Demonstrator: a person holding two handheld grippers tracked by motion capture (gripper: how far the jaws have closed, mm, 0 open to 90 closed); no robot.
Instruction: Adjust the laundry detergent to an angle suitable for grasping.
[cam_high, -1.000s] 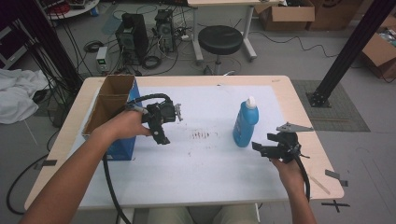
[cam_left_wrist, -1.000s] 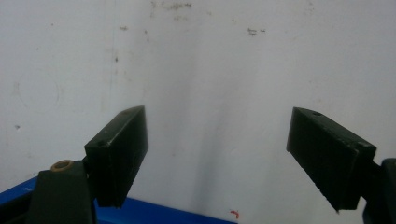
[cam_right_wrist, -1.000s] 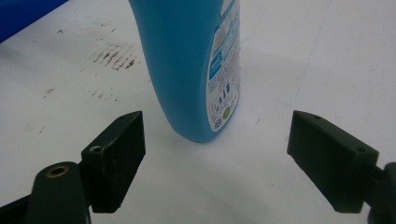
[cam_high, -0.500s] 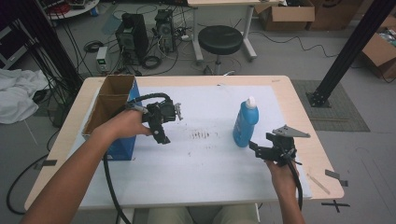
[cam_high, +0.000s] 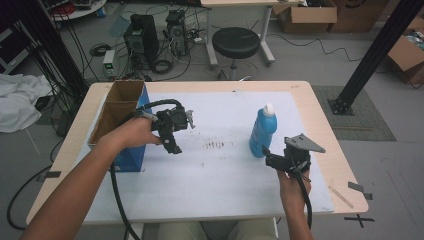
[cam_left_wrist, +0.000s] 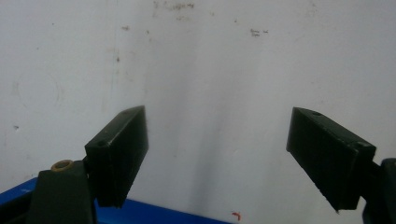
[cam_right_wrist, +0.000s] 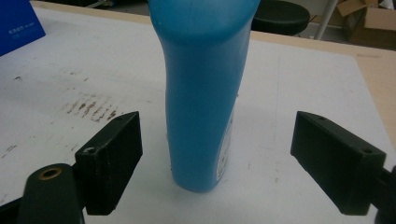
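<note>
A blue bottle (cam_high: 262, 129) with a white cap stands upright on the white mat, right of centre. In the right gripper view the blue bottle (cam_right_wrist: 204, 88) rises just ahead of my right gripper (cam_right_wrist: 217, 158), whose jaws stand wide apart on either side without touching it. From above, the right gripper (cam_high: 267, 156) sits just near-right of the bottle's base. My left gripper (cam_high: 172, 142) hovers next to the blue cardboard box (cam_high: 120, 125), pointing down at the mat. The left gripper (cam_left_wrist: 233, 158) is open with nothing between its jaws.
The box is open-topped, brown inside, at the table's left. Dark smudges (cam_high: 215, 145) mark the white mat (cam_high: 220, 175) in the middle. A stool (cam_high: 236, 42), computer cases and cables lie beyond the far edge. Tape pieces (cam_high: 360, 189) lie at the right corner.
My right gripper has moved left and slightly forward, closer to the bottle's base. The left gripper has stayed in place.
</note>
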